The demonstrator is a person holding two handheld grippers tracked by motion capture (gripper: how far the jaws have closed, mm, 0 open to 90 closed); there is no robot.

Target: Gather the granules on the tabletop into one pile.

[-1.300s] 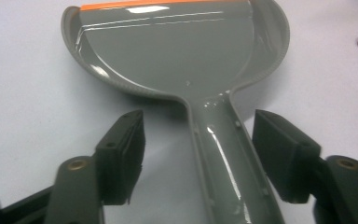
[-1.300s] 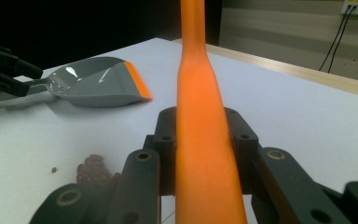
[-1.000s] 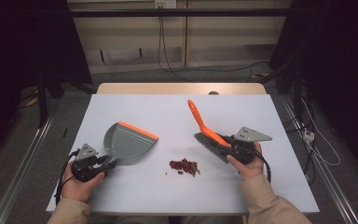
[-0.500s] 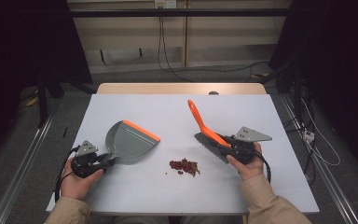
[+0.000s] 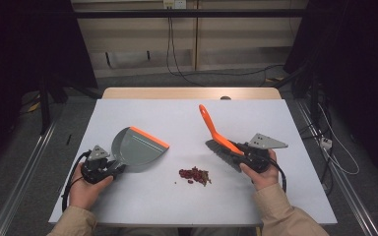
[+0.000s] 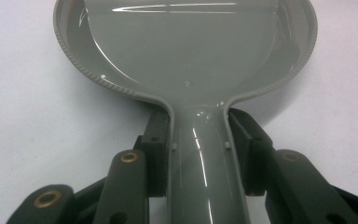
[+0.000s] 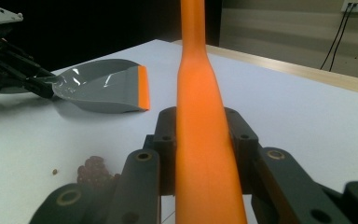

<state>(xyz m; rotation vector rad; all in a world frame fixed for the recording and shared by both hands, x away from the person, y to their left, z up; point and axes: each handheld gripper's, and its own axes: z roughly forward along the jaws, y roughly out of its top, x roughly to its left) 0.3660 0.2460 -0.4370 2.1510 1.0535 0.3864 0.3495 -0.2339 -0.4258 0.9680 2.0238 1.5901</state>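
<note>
White table [image 5: 142, 206]: left gripper [image 5: 109, 167] jaws clamp grey dustpan [image 5: 138, 150] handle; right gripper [image 5: 246, 153] jaws clamp orange brush [image 5: 215, 132]; crumbs [image 5: 195, 175] between.

A white sheet [image 5: 187, 118] is laid over a wooden table [image 5: 192, 93], whose bare far edge is left showing. Black cables [image 5: 170, 49] are hung down the wall beyond, and metal rails [image 5: 24, 167] are seen on the floor alongside.

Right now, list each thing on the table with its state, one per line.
Dustpan: flat on the table, handle clamped in the left hand-held gripper.
Brush: bristles on the table, handle tilted up, clamped in the right hand-held gripper.
Red crumbs: loose pile between them, unswept.
</note>
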